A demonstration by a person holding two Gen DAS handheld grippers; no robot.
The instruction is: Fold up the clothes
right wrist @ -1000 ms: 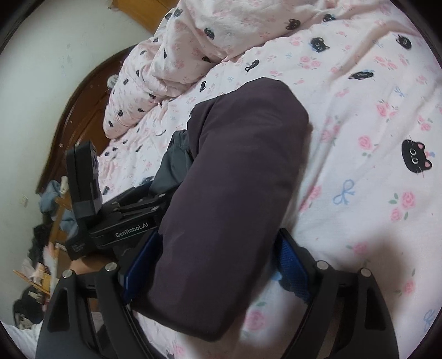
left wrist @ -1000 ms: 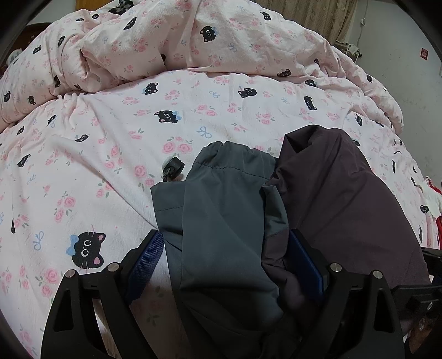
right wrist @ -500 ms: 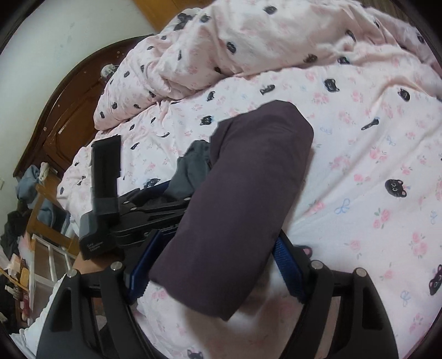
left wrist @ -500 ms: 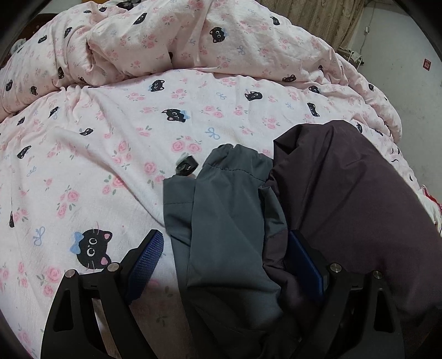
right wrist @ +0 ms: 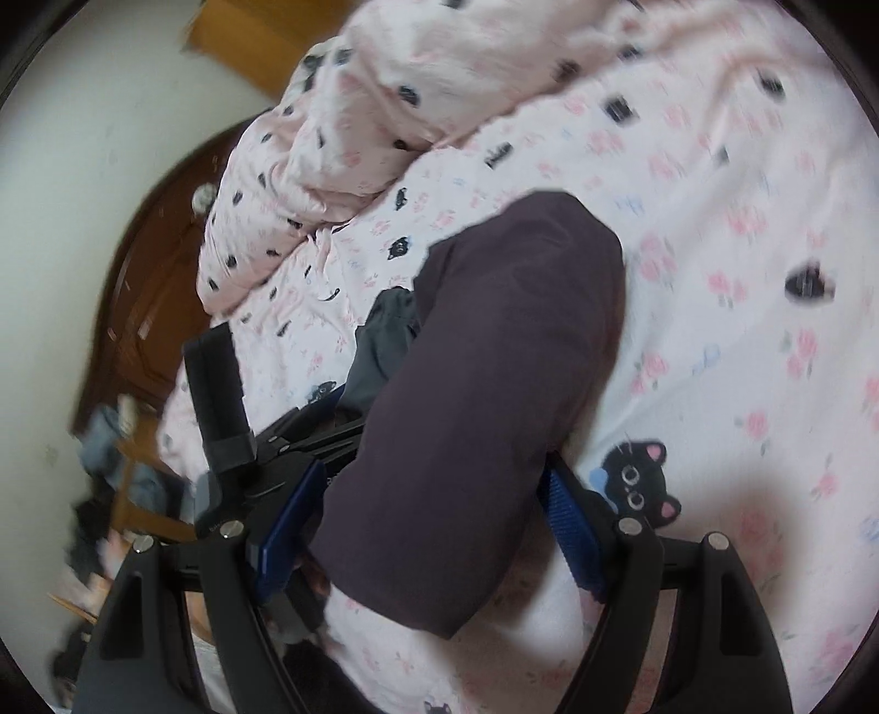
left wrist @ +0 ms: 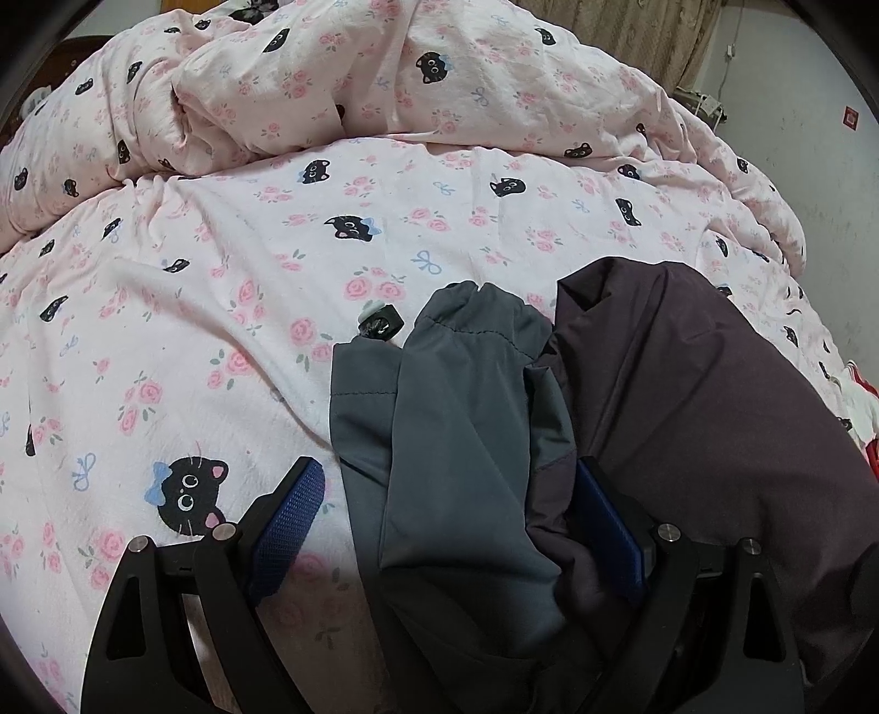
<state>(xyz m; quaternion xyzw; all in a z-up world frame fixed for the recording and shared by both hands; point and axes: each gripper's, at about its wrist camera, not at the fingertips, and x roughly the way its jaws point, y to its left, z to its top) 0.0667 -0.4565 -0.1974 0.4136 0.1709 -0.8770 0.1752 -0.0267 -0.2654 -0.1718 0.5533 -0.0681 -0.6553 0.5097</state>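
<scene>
A folded garment with a dark purple outer side [left wrist: 714,395] and a grey part [left wrist: 467,428] lies on the pink cat-print duvet [left wrist: 220,274]. My left gripper [left wrist: 450,522] has its jaws wide apart, with the grey and purple cloth lying between them against the right pad [left wrist: 607,522]. In the right wrist view the purple bundle [right wrist: 483,395] lies between the wide-open fingers of my right gripper [right wrist: 428,527]. The left gripper's body [right wrist: 263,439] shows beside the bundle there. A black cord toggle [left wrist: 379,324] sticks out at the grey hem.
A bunched pink duvet [left wrist: 384,82] is heaped at the back of the bed. A dark wooden headboard [right wrist: 137,285] and cluttered furniture [right wrist: 110,494] stand past the bed's left edge. A wall and curtain [left wrist: 659,44] are at the far right.
The left gripper has drawn back a little along the garment, so more bed shows. The right gripper's view swung and is blurred; the purple bundle stays between its open fingers.
</scene>
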